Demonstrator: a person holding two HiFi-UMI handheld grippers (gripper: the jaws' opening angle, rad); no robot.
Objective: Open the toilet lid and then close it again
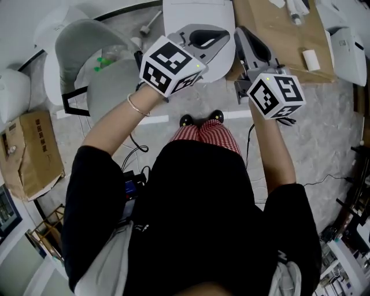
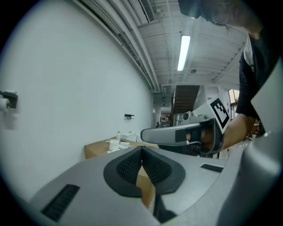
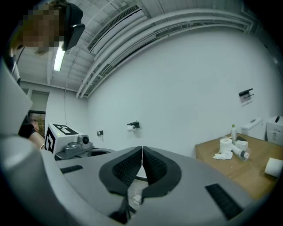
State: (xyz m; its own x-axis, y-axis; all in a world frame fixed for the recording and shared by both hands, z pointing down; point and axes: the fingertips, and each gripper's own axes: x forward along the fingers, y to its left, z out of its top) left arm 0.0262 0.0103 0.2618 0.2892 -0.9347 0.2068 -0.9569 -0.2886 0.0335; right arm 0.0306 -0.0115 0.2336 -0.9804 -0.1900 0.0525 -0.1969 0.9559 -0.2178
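Observation:
The white toilet [image 1: 196, 16] stands at the top middle of the head view, its lid lying flat and closed as far as I can tell. Both grippers are held up in front of the person, above the toilet's front. My left gripper [image 1: 208, 38] is shut, its black pads [image 2: 132, 165] meeting with nothing between them. My right gripper [image 1: 245, 39] is also shut and empty, pads [image 3: 152, 165] pressed together. Each gripper view looks level at the white wall; the toilet is hidden under the jaws. The right gripper [image 2: 185, 134] shows in the left gripper view.
A cardboard-topped table [image 1: 277, 29] with tissue rolls [image 3: 227, 145] stands right of the toilet. A grey tub-like seat [image 1: 87, 52] and a cardboard box [image 1: 32, 150] are at the left. A toilet-paper holder [image 3: 132, 126] hangs on the wall. Cables lie on the floor.

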